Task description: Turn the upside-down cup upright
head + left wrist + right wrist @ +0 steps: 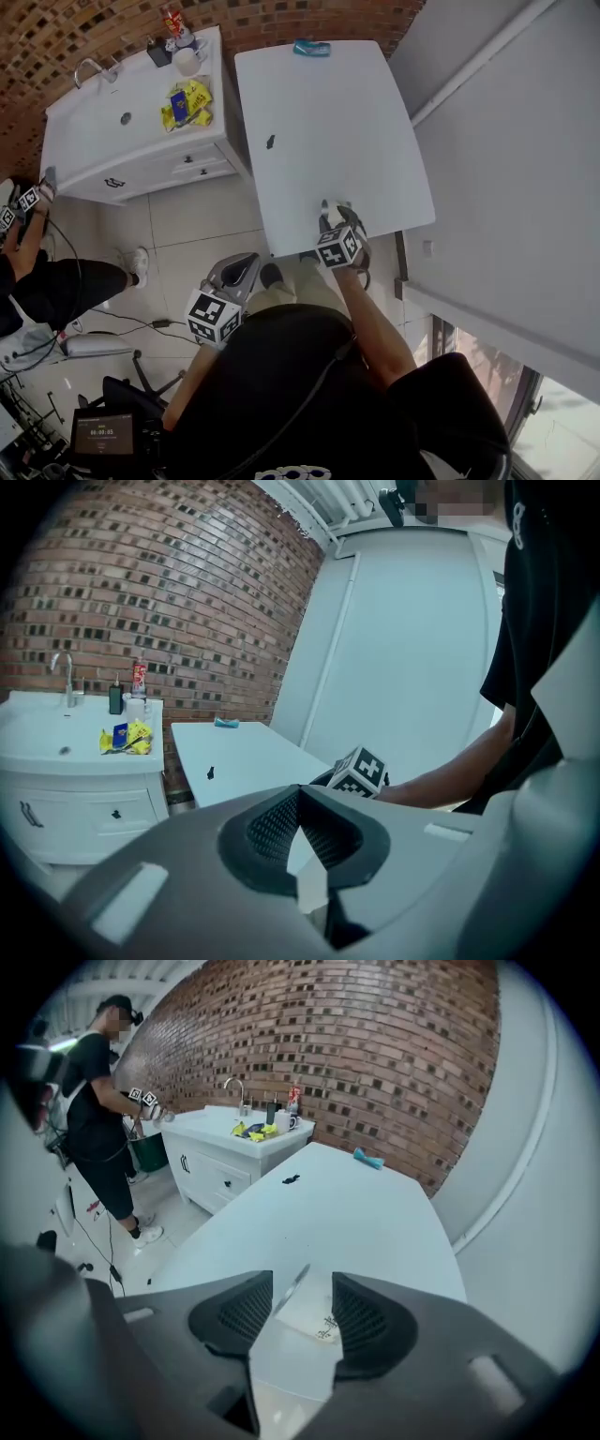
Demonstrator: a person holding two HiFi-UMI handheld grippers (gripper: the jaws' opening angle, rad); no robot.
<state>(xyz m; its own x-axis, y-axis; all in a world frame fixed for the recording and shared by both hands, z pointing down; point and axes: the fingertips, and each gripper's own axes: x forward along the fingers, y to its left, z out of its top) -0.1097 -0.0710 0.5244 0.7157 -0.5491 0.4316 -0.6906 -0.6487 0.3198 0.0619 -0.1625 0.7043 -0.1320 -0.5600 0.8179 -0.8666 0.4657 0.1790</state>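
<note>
So, quick count of what's here: two grippers, one cup, one table. The right gripper (302, 1283) points steeply down at the near edge of the long white rectangular table (319, 122). Its jaws are spread wide, and the single small white cup with a bit of dark print (314, 1314) sits on the tabletop right between them. I don't see the pads squeezing it, and honestly I can't tell which way up it is from these angles.

The left gripper (298, 794) hangs off the table, out over the tiled floor (187, 225) on the person's left. Its jaw tips are pressed together with nothing in them.

Other stuff on the table: one tiny black object (270, 142) near the left edge about halfway along, and one teal thing (311, 48) at the far end, both well apart from the cup.

Beside the table there's one white sink cabinet (112, 131) against the brick wall (169, 592). It has one chrome faucet (89, 67) and a little pile of yellow packets (187, 103) on top. One other person in black (56, 281) stands off to the left.
</note>
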